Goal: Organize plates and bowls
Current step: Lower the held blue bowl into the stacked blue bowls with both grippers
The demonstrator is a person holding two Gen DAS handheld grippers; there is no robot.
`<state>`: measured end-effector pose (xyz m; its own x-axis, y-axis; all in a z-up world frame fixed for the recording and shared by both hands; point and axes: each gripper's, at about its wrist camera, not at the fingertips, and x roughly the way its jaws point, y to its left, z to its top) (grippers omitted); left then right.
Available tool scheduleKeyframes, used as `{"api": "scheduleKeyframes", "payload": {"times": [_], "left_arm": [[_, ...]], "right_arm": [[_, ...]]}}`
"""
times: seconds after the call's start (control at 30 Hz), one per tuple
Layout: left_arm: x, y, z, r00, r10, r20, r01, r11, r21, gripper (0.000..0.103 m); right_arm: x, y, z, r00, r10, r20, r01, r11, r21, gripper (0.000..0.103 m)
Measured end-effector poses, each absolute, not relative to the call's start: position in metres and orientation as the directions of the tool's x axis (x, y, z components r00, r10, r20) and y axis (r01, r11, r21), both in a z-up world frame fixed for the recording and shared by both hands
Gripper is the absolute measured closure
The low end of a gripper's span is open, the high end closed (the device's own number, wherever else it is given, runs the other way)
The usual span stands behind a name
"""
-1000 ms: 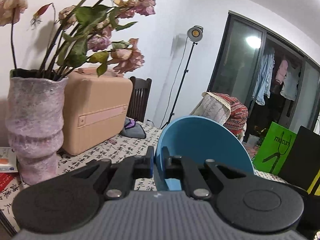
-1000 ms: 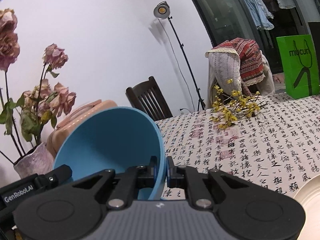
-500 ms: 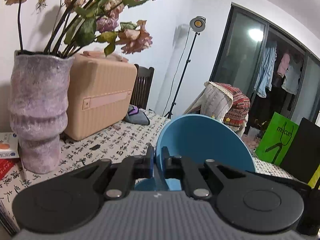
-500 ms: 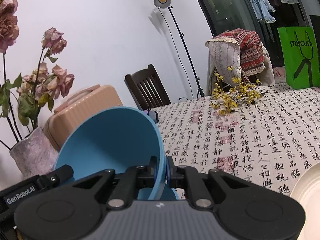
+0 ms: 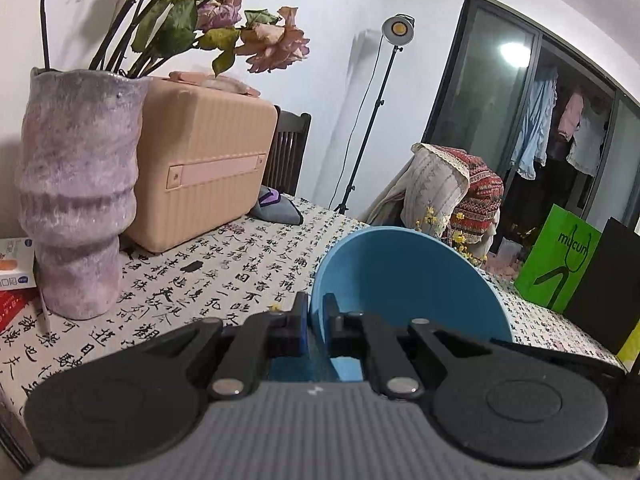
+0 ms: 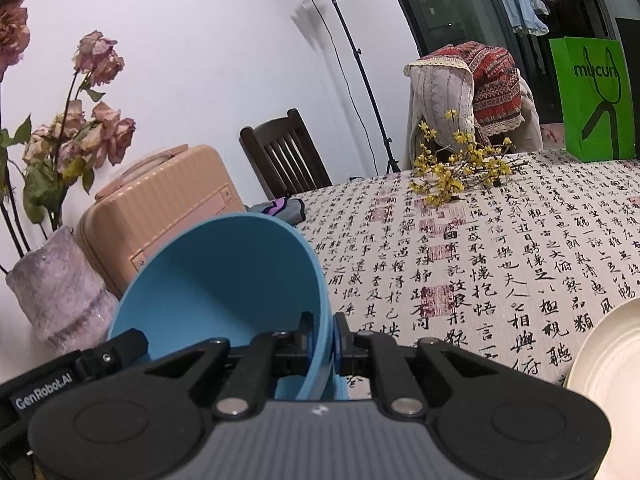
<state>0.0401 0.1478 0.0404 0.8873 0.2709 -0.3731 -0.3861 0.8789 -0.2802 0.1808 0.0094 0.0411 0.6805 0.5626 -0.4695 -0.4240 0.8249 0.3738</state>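
Placement step in hand: left gripper (image 5: 316, 314) and right gripper (image 6: 327, 334) each clamp opposite rims of round blue plastic bowl (image 6: 224, 280). Next move, judged: set it down beside cream plate (image 6: 608, 360) at right gripper's right, then part the jaws.

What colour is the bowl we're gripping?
Plain light blue bowl; clearest in the right wrist view.

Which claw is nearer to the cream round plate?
Right. The right claw, shut on the blue plastic bowl's rim, has the cream round plate beside it; the left claw grips the opposite rim.
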Motion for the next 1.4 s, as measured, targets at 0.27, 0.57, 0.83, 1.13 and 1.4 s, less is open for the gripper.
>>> {"api": "scheduleKeyframes", "payload": {"times": [0.27,0.57,0.83,1.13,1.4], "left_arm": [[0.043,0.146,0.033,0.878,0.271,-0.394,-0.393,0.878,-0.273,0.095],[0.041,0.149,0.029,0.871,0.276,-0.407,-0.404,0.872,-0.275,0.095],[0.042,0.154,0.023,0.86,0.264,-0.437,-0.408,0.87,-0.276,0.096],[0.04,0.156,0.021,0.853,0.251,-0.459,-0.407,0.87,-0.28,0.095],[0.037,0.158,0.023,0.855,0.241,-0.459,-0.4,0.87,-0.289,0.095]], "right_arm": [[0.182,0.01,0.035,0.675,0.557,-0.483,-0.423,0.829,0.365,0.092],[0.182,0.016,0.034,0.668,0.56,-0.49,-0.439,0.828,0.349,0.092],[0.186,0.021,0.033,0.654,0.562,-0.507,-0.447,0.827,0.339,0.092],[0.187,0.029,0.034,0.653,0.553,-0.518,-0.466,0.832,0.301,0.089],[0.182,0.04,0.039,0.651,0.545,-0.528,-0.512,0.829,0.225,0.077]]}}
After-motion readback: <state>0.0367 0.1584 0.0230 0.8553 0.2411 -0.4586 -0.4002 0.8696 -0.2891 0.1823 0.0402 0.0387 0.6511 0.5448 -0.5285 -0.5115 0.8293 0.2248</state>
